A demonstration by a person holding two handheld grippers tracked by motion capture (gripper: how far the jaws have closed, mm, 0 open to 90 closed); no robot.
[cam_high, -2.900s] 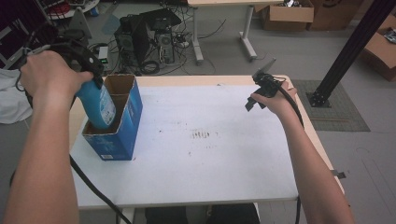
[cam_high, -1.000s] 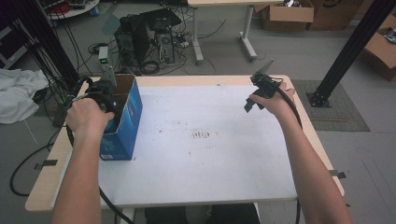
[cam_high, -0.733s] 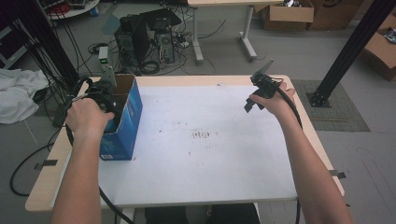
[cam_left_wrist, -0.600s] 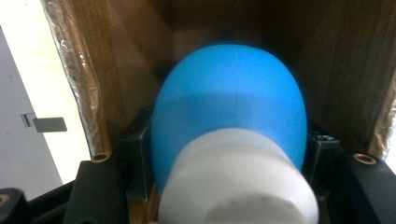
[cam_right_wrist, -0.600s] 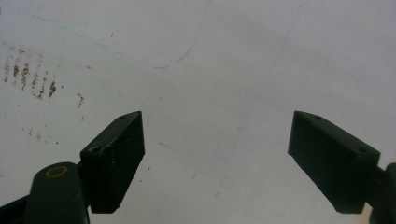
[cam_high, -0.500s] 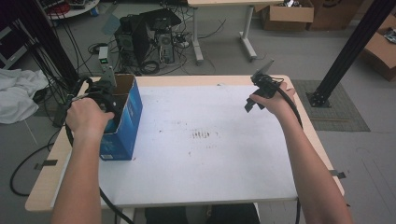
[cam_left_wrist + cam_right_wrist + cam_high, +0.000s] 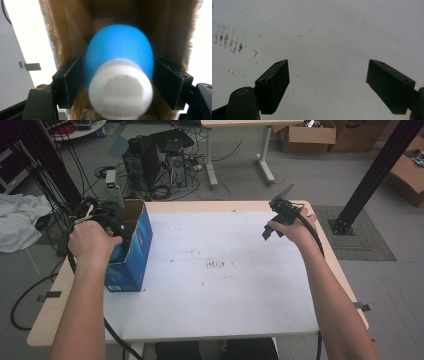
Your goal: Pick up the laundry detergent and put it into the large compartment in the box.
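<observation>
1. While my left gripper [image 7: 117, 82] clamps the blue bottle [image 7: 119, 62] by its body, white cap [image 7: 121, 93] toward the lens, it now sits down inside the blue cardboard box [image 7: 134, 245]; three seconds ago I held it up above the opening.
2. Over the last second nothing has moved, so I judge release is next.
3. My right gripper [image 7: 328, 85] hangs spread and empty over the white table [image 7: 225, 285].
4. My hand [image 7: 90, 240] hides the bottle from above; the left gripper view shows brown walls [image 7: 62, 32] around it.
</observation>
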